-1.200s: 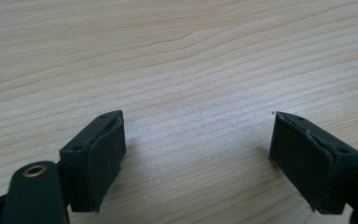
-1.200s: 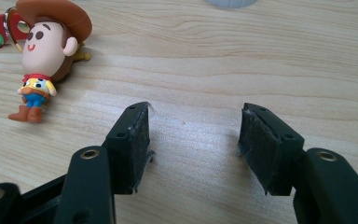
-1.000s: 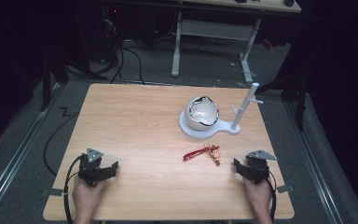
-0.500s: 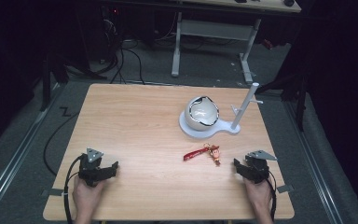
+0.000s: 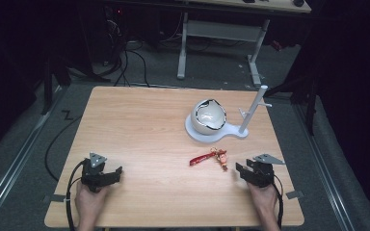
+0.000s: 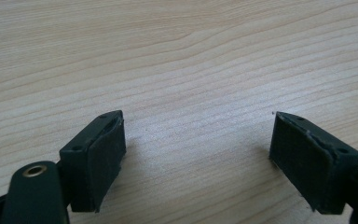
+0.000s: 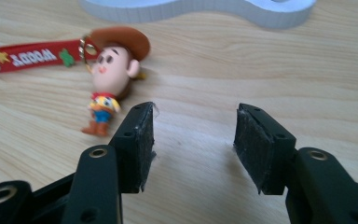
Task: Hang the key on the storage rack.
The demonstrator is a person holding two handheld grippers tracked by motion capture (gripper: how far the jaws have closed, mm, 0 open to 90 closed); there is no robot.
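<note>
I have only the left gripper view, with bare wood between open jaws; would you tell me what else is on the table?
Observer: A red keychain lies just left of the right gripper in the high view.
Operator: Is it between that gripper's jaws?
Observer: No. Those jaws have just been closing, with only the table between them. The keychain's cowboy figure lies beyond the left-hand jaw in the right gripper view.
Operator: Thank you. Is there anything farther off?
Observer: A white stand with a slanted post sits behind the keychain.
</note>
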